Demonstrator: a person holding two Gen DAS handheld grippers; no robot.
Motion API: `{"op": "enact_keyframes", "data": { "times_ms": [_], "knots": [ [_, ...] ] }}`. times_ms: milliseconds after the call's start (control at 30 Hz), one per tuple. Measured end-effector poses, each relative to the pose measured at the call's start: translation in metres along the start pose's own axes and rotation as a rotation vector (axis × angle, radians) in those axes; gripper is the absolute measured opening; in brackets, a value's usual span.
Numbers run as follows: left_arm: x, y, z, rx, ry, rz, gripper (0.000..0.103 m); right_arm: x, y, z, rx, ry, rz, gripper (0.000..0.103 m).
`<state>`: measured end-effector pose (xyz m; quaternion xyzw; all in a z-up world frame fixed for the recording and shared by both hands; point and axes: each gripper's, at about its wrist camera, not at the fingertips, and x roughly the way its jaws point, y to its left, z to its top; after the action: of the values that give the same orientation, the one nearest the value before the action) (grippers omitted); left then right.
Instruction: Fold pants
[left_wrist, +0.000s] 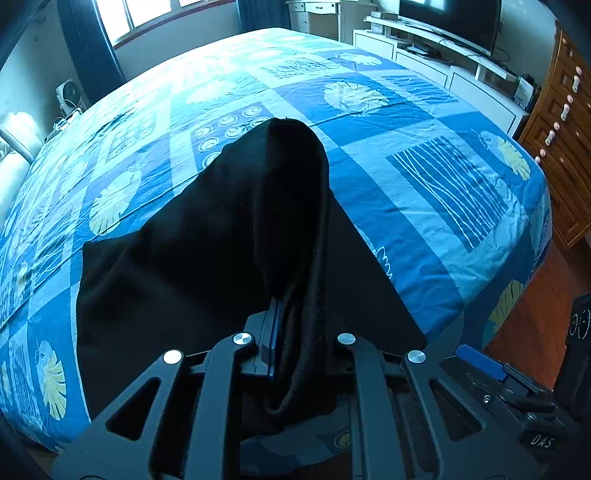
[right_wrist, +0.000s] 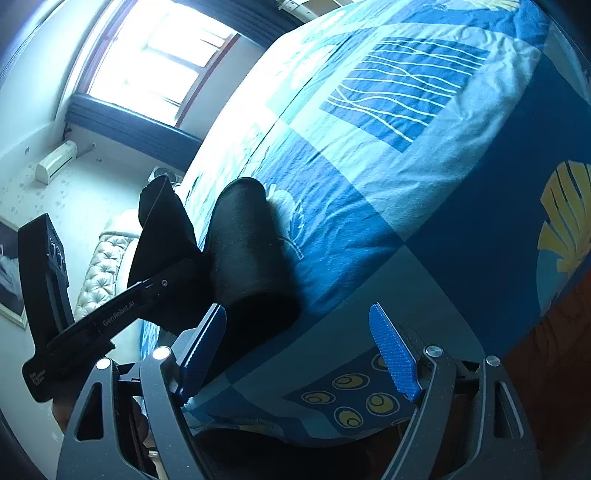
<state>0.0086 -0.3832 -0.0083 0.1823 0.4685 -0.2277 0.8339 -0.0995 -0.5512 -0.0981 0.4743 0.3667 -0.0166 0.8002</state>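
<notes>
On the blue patterned bedspread (left_wrist: 424, 177), which covers a wide bed, lie my black pants (left_wrist: 207, 236), spread across the near edge with part of the fabric lifted off the surface. My left gripper (left_wrist: 291, 332) is clenched on a bunched fold of that cloth, which rises in a dark hump in front of its camera and hangs down between the fingers. From the right wrist camera I see my right gripper (right_wrist: 299, 350) with its jaws released and standing wide, blue ribbed pads (right_wrist: 395, 354) facing each other with nothing between them, held just above the bed's near edge. Its left finger is just beside the rolled black end of the pants. Beyond the bed, a bright window (right_wrist: 155, 59) lights the room, and a television (left_wrist: 450, 22) stands on a white cabinet (left_wrist: 424, 62) beside a wooden dresser (left_wrist: 561, 122).
</notes>
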Motion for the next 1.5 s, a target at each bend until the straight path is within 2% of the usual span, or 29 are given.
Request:
{"op": "enact_keyframes", "data": {
  "times_ms": [100,233,400,767,1000,1133,1233,1267,1333,1400,1500],
  "knots": [
    [0.011,-0.005,-0.002,0.011,0.016,0.015,0.012,0.000,-0.002,-0.001,0.006,0.005,-0.004,0.079],
    [0.015,-0.019,-0.006,0.064,-0.004,0.068,0.012,0.002,-0.005,0.000,0.017,0.006,-0.008,0.079],
    [0.023,-0.020,-0.007,0.055,0.003,0.074,0.012,0.002,-0.009,0.001,0.025,0.007,-0.016,0.079],
    [0.028,-0.037,-0.012,0.112,-0.022,0.168,0.013,-0.001,-0.022,0.007,0.053,-0.006,-0.046,0.079],
    [0.029,-0.050,-0.016,0.169,-0.040,0.234,0.019,-0.005,-0.028,0.010,0.071,-0.013,-0.064,0.079],
    [0.027,-0.058,-0.019,0.197,-0.063,0.259,0.031,-0.010,-0.032,0.013,0.071,-0.029,-0.084,0.079],
    [0.019,-0.062,-0.020,0.209,-0.097,0.225,0.044,-0.016,-0.036,0.016,0.076,-0.042,-0.103,0.079],
    [0.014,-0.063,-0.021,0.210,-0.117,0.192,0.048,-0.018,-0.038,0.017,0.078,-0.048,-0.109,0.079],
    [0.004,-0.064,-0.022,0.209,-0.145,0.129,0.066,-0.023,-0.040,0.019,0.083,-0.058,-0.122,0.079],
    [-0.009,-0.063,-0.025,0.199,-0.170,0.050,0.078,-0.027,-0.041,0.021,0.082,-0.065,-0.128,0.079],
    [-0.031,-0.051,-0.028,0.171,-0.204,-0.047,0.085,-0.032,-0.038,0.023,0.075,-0.070,-0.122,0.079]
  ]
}}
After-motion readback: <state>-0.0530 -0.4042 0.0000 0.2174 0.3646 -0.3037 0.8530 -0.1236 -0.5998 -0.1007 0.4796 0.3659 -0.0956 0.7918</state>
